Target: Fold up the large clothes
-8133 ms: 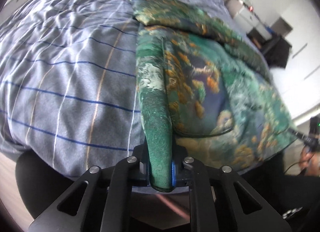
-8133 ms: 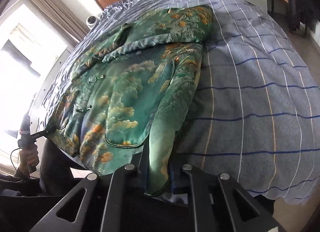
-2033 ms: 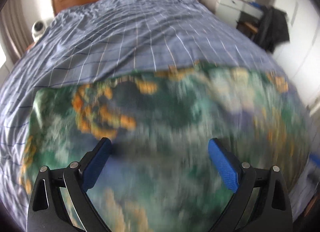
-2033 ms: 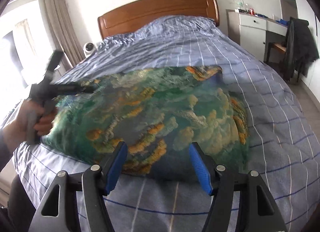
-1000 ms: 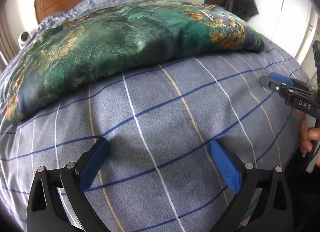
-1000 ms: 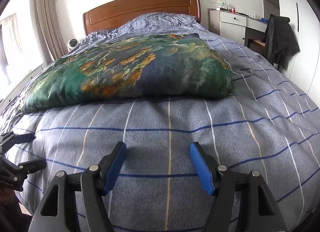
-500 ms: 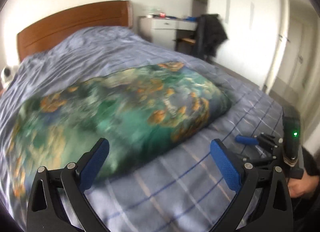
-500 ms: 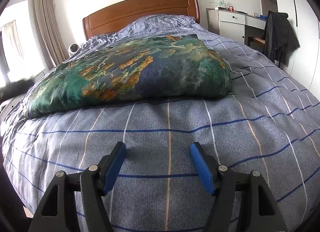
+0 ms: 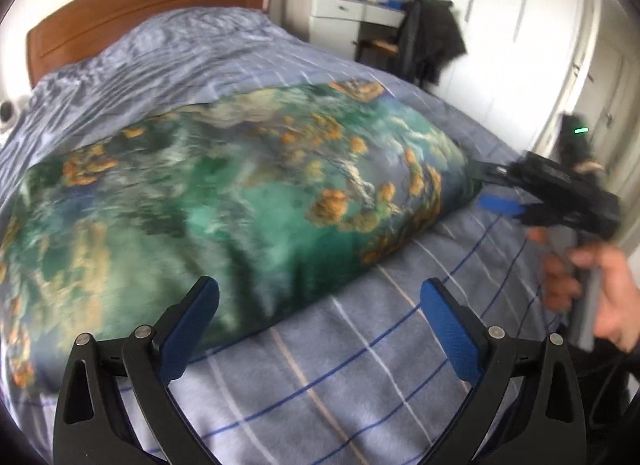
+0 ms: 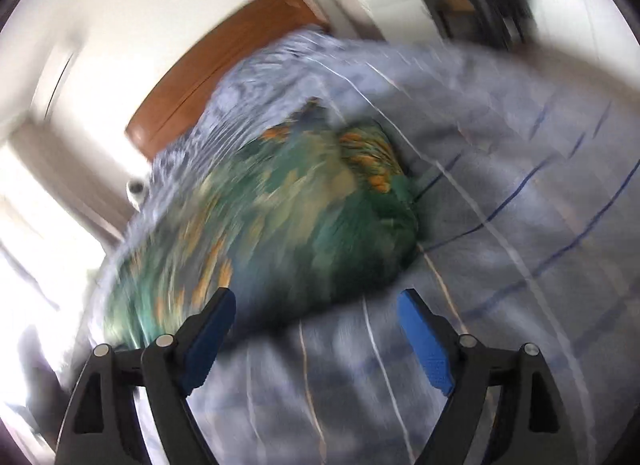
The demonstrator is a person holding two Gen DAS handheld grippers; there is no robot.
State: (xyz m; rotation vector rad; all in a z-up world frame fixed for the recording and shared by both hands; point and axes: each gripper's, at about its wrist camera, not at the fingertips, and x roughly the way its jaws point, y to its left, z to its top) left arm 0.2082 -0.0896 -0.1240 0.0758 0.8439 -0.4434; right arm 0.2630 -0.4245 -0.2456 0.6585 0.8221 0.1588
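Left gripper [image 9: 320, 319] spread wide, empty, above striped blue bedspread [image 9: 360, 377] near foot of bed. Right gripper [image 10: 316, 327] likewise wide, holding nothing; its view heavily blurred. Green-and-orange patterned garment [image 9: 224, 205] lies folded in broad bundle across bedspread, just beyond both grippers. In left view, right gripper's tips sit at garment's right end; contact unclear. Wooden headboard [image 9: 148, 9] farthest back.

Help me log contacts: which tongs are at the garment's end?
The right tongs: their open tips reach the right end of the garment. The left tongs hang open at its near edge, gripping nothing.
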